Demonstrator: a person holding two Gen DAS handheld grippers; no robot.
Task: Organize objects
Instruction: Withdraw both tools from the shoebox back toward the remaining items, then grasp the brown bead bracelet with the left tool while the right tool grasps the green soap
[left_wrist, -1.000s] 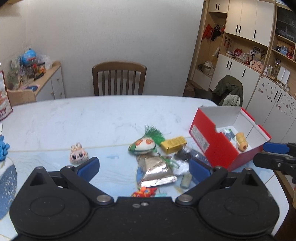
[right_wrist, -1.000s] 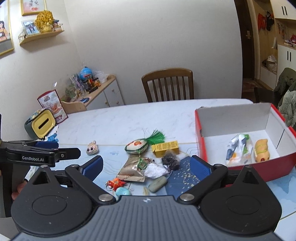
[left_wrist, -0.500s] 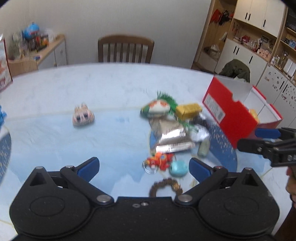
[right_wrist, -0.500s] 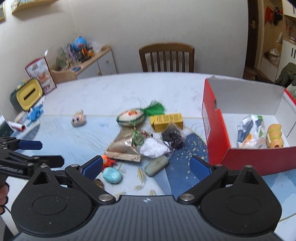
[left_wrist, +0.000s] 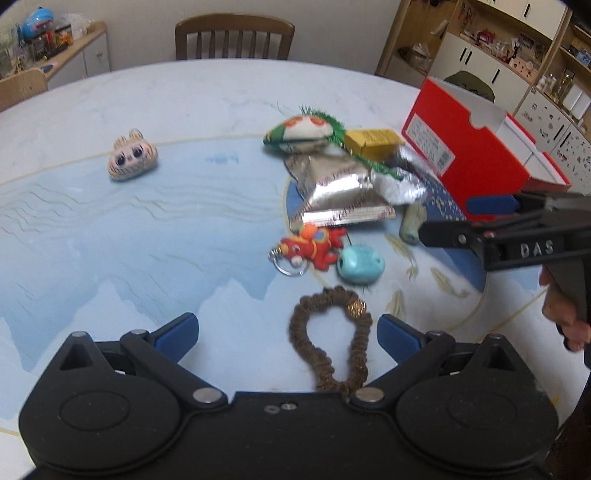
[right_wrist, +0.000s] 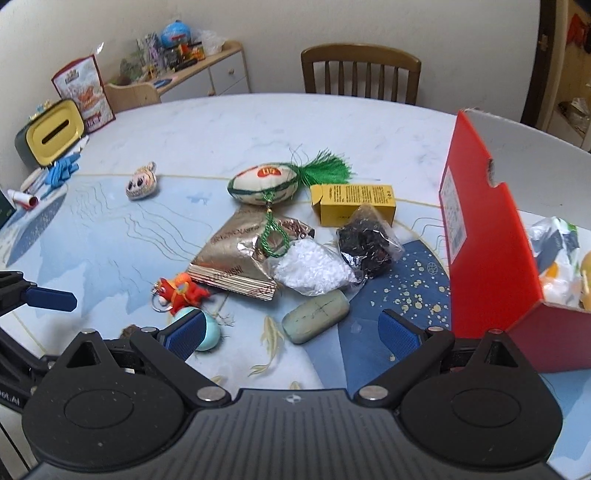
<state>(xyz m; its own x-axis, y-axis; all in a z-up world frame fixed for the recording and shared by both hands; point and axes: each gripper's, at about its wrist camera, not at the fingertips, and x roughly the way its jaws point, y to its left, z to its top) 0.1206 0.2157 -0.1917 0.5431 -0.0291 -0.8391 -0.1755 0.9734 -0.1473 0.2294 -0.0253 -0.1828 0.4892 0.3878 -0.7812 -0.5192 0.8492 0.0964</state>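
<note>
Left tongs (left_wrist: 287, 330): spread wide, holding nothing. The brown hair tie (left_wrist: 330, 339) lies on the table (left_wrist: 129, 236) directly between the blue pads, off-centre toward the right pad. Its long axis runs 12 to 6, in line with the tongs' reach; its near end passes under the tongs' body, so contact there cannot be confirmed.

Right tongs (right_wrist: 290, 328): likewise spread and empty. The grey-green soap-like bar (right_wrist: 316, 316) lies just ahead of them at 12 o'clock, its long axis running roughly 8 to 2. The turquoise toy (right_wrist: 207, 330) is partly hidden behind the left pad.

Assessment: the left tongs are the nearer to the hair tie; a closing pinch across its narrow width appears to be the move in hand.

Further out in the left wrist view: the red keyring figure (left_wrist: 314, 247) at 12 o'clock, then the foil packet (left_wrist: 340, 192), the tasselled pouch (left_wrist: 299, 131) and the yellow carton (left_wrist: 373, 142). The red box (left_wrist: 461, 147), the likely destination, stands well apart at 2 o'clock, already holding a few items.
</note>
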